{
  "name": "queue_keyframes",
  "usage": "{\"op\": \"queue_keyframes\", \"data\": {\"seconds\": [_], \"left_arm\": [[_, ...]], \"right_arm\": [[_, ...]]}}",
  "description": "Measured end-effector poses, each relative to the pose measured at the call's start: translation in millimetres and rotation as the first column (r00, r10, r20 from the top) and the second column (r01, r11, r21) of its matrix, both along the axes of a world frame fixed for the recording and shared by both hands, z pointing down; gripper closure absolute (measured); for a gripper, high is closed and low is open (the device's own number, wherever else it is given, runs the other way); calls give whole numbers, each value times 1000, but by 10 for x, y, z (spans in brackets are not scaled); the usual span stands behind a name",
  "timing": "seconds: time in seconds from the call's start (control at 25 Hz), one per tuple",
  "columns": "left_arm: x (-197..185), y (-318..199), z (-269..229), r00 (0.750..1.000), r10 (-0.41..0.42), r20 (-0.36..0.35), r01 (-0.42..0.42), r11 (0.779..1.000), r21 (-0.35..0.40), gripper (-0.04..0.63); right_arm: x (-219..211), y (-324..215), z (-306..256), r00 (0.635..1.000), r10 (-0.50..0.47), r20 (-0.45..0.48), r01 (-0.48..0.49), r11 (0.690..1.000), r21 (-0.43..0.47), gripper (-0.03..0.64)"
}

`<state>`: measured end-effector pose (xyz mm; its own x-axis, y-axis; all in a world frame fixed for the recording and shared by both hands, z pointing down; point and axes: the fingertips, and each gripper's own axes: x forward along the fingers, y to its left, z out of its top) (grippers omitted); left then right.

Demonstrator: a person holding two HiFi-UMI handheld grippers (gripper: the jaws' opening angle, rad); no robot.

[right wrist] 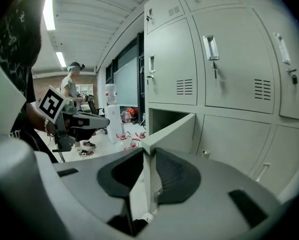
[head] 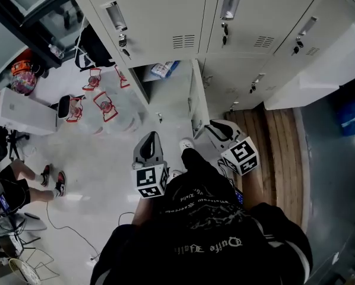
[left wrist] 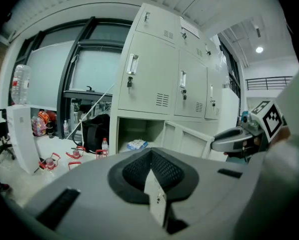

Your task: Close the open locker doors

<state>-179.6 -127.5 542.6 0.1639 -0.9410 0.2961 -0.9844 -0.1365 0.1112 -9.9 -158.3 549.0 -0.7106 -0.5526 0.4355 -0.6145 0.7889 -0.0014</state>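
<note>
One lower locker door [head: 196, 97] stands open, swung out from its compartment [head: 159, 79], which holds a blue-and-white packet [head: 164, 69]. All the other grey doors are closed. My right gripper [head: 216, 129] is at the door's free edge. In the right gripper view that edge [right wrist: 148, 184] stands upright between the jaws of the right gripper [right wrist: 149, 154], with a gap showing on its left side, so the pads do not press it. My left gripper [head: 149, 150] hangs over the floor, apart from the door, its pads [left wrist: 139, 169] together with nothing held.
Red-framed bottle carriers [head: 100, 103] and a white box [head: 23, 113] sit on the floor at left, with a black bag [head: 94, 49] by the lockers. A seated person's legs [head: 23, 183] show at far left. A wooden strip [head: 272, 153] runs along the lockers at right.
</note>
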Motion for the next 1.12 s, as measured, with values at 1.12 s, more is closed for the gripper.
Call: {"op": "queue_keyframes", "data": {"seconds": [1.12], "left_arm": [[-691,291,96,981,-193,10,193,981,-29,588]], "right_arm": [[-1183,-135,36,997,-73,-39,78,988,136,558]]}}
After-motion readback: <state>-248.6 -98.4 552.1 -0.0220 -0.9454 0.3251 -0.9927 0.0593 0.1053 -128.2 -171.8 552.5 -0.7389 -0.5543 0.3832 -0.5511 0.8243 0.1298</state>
